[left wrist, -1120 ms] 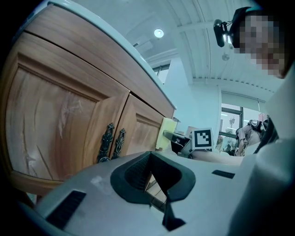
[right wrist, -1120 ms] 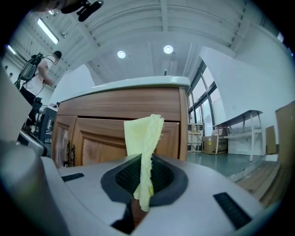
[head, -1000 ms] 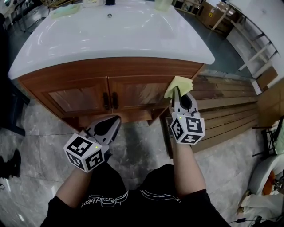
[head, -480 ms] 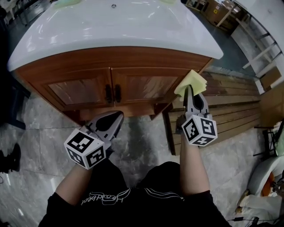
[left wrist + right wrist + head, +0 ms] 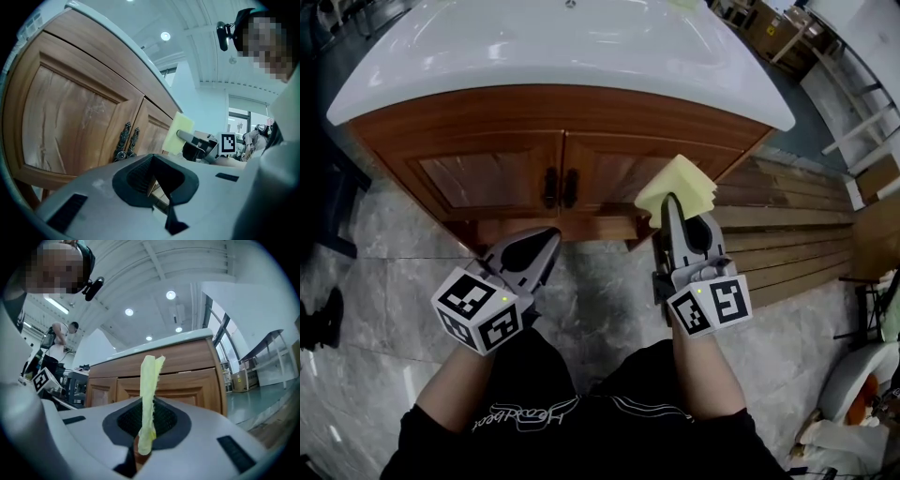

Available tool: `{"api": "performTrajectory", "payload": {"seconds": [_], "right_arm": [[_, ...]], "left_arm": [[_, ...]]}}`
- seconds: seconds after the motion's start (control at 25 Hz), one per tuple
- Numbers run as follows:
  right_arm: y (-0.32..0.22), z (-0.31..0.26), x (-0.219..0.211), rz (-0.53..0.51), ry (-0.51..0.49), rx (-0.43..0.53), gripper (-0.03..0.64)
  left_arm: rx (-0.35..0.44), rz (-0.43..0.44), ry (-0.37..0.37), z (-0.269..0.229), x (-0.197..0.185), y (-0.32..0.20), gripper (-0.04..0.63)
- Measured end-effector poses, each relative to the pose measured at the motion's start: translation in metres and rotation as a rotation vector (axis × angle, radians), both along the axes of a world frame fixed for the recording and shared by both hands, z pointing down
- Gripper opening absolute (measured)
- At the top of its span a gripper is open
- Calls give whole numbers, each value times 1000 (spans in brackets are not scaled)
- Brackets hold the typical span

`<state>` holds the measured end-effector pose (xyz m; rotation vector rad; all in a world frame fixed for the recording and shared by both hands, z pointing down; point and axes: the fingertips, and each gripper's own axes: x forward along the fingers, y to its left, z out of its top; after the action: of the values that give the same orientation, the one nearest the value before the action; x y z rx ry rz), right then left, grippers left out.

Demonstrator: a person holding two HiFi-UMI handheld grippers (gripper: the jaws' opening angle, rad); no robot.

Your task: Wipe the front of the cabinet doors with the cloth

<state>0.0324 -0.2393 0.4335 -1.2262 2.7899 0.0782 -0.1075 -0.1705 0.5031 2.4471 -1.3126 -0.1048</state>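
Cloth (image 5: 680, 183) in right hand-held gripper (image 5: 668, 201) (upright)

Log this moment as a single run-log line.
right hand-held gripper: shut on yellow cloth | yellow cloth: by right cabinet door, contact unclear | left hand-held gripper: shut, empty

The countertop (image 5: 553, 52) is lying on the cabinet (image 5: 562, 111), overhanging its 2 doors. The left door (image 5: 483, 178) and right door (image 5: 619, 173) are meeting at 2 handles (image 5: 550, 187) in the middle. The right gripper (image 5: 667, 202) is hanging before the right door, with the cloth (image 5: 677, 186) standing between its jaws. The left gripper (image 5: 548, 242) is hovering lower, below the handles. Wooden planks (image 5: 787, 220) are lying right of the cabinet.
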Motion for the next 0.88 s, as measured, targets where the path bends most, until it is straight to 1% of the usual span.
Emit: {"api": "performTrajectory", "payload": {"seconds": [0.12,0.2,0.32,0.4,0.56,0.72,0.88], "right_arm": [[20,7,-36,-102,20,12,41],[29,16,-56,-153,37,8,41],[33,34,-75,-208,47,-31,41],[30,45,-85,-227,67,-44,41],[18,68,-97,-214,125,-45,41],[5,79,-103,-172,191,-12,41],[-3,81,-108,-130,213,4,41]], "left_arm": [[-4,-10,1,4,-8,4,6],[-6,-15,-3,6,-12,6,6],[-12,-25,-3,9,-18,9,6],[-17,-32,-7,11,-21,11,6],[-21,-40,-22,14,-25,16,6],[-26,-48,-23,16,-28,17,6],[-27,-47,-19,18,-27,16,6]]}}
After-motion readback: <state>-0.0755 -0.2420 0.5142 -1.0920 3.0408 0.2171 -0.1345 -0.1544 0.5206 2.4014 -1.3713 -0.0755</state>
